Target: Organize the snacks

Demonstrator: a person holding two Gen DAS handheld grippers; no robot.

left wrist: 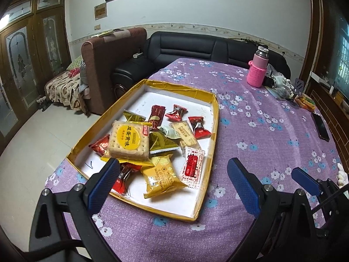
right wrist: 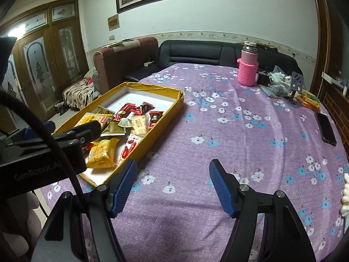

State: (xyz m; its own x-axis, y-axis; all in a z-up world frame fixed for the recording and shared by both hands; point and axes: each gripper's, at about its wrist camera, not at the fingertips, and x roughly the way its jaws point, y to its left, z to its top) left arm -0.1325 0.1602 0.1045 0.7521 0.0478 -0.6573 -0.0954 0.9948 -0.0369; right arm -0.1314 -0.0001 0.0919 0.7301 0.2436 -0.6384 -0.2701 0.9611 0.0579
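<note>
A shallow yellow tray (left wrist: 214,118) with a white floor lies on the purple floral tablecloth and holds several wrapped snacks. A square cracker pack with a yellow round label (left wrist: 129,140) lies on top of the pile. A yellow pastry pack (left wrist: 162,178) and a red-and-white sachet (left wrist: 193,167) lie at the near end. My left gripper (left wrist: 172,183) is open and empty, just above the tray's near end. My right gripper (right wrist: 173,185) is open and empty over bare cloth, right of the tray (right wrist: 165,114). The right gripper also shows in the left wrist view (left wrist: 305,180).
A pink bottle in a knitted sleeve (left wrist: 257,69) stands at the far side of the table. A black phone (left wrist: 320,126) lies near the right edge. Bags, a small stand and snack packs (left wrist: 305,102) clutter the far right corner. Sofas stand behind the table.
</note>
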